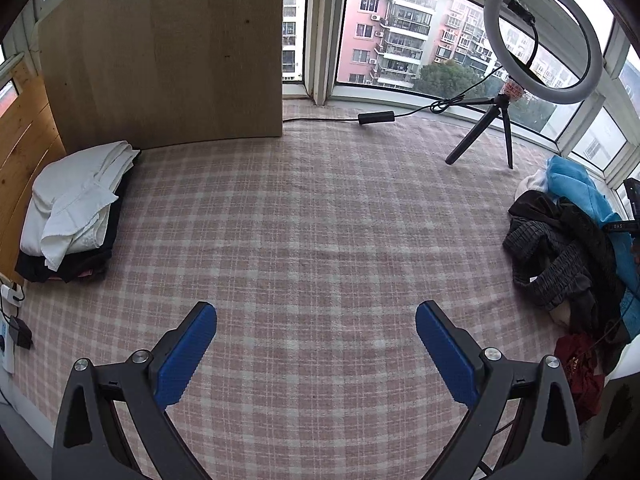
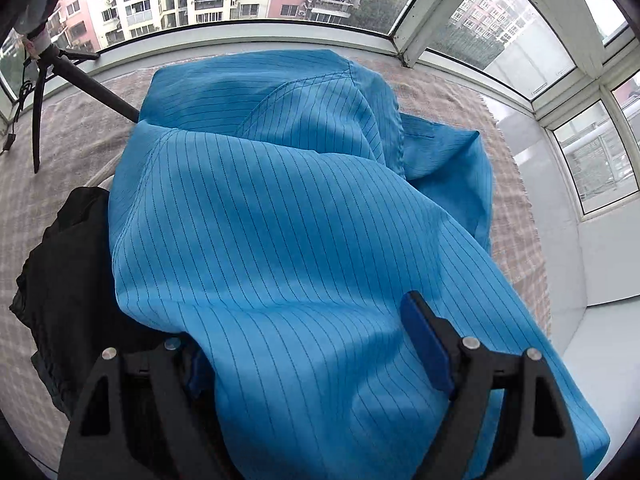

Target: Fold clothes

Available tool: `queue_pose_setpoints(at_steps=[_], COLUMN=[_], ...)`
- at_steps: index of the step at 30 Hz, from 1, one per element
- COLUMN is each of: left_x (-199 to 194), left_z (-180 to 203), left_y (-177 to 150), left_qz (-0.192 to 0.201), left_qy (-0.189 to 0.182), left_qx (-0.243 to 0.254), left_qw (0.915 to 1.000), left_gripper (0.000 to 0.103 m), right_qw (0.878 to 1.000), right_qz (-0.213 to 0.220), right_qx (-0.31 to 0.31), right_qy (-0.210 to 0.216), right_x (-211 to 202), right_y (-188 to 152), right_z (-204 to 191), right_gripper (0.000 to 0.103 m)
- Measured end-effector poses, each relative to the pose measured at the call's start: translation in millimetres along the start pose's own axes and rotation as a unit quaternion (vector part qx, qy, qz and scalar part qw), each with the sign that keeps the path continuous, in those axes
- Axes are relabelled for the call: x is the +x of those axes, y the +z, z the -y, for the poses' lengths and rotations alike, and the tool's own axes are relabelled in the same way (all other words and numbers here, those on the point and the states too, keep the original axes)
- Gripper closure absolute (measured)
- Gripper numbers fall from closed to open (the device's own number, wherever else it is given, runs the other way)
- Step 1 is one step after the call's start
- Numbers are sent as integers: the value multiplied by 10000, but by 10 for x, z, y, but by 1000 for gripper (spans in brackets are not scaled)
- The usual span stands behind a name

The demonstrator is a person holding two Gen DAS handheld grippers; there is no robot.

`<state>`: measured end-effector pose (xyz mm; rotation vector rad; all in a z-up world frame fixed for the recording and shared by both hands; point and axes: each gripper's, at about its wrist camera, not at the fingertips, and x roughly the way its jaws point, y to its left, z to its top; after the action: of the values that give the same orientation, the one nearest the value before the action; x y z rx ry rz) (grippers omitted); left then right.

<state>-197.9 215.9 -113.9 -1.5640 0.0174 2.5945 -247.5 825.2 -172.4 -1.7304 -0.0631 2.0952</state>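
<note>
1. Hovered over the bare middle of the checked blanket (image 1: 320,220), left gripper (image 1: 316,344) spread wide, nothing between its blue pads.
2. Reached into the heap on the right side: right gripper (image 2: 320,344) parted, blue striped garment (image 2: 280,208) draped across the gap between its fingers, not yet pinched as far as could be seen.
3. Lay crumpled, that blue garment, over a black garment (image 2: 68,264); sat apart at the far left, a folded stack (image 1: 76,208), white on top of dark.
4. Judged as picking up the next piece: called for closing on the blue cloth, then carrying it to the open blanket to spread flat.
5. Hid under the blue fabric, the right gripper's left finger; cut off at the frame edge, the dark and red clothes (image 1: 576,264) of the heap; hard to tell, which edge or seam lay in the gap.
</note>
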Motion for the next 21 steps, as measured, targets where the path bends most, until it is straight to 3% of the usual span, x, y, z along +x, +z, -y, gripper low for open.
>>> queue_pose_setpoints(at_steps=[4, 5, 7, 13, 17, 21], left_x=[98, 111, 136, 163, 109, 17], left_z=[65, 71, 85, 215, 336, 381], left_y=[2, 7, 18, 79, 113, 111], left_qz=[-146, -163, -196, -207, -56, 73], left_qy=[141, 128, 104, 65, -62, -145], left_qx=[100, 86, 58, 239, 420, 541], left_qw=[9997, 9997, 9997, 9995, 9991, 9984], left_gripper=[3, 3, 3, 3, 3, 3], right_qw=[9999, 9999, 9980, 9758, 9474, 9156], right_qz=[35, 153, 489, 1486, 2132, 3083], right_qx=[-68, 2, 316, 1247, 1853, 2052], right_qy=[-80, -10, 247, 1009, 1505, 1569], right_x=[362, 297, -8, -922, -1531, -2618], right_y=[134, 150, 190, 310, 390, 406], right_z=[-77, -37, 153, 722, 1102, 1379], right_gripper=[23, 28, 92, 97, 98, 100])
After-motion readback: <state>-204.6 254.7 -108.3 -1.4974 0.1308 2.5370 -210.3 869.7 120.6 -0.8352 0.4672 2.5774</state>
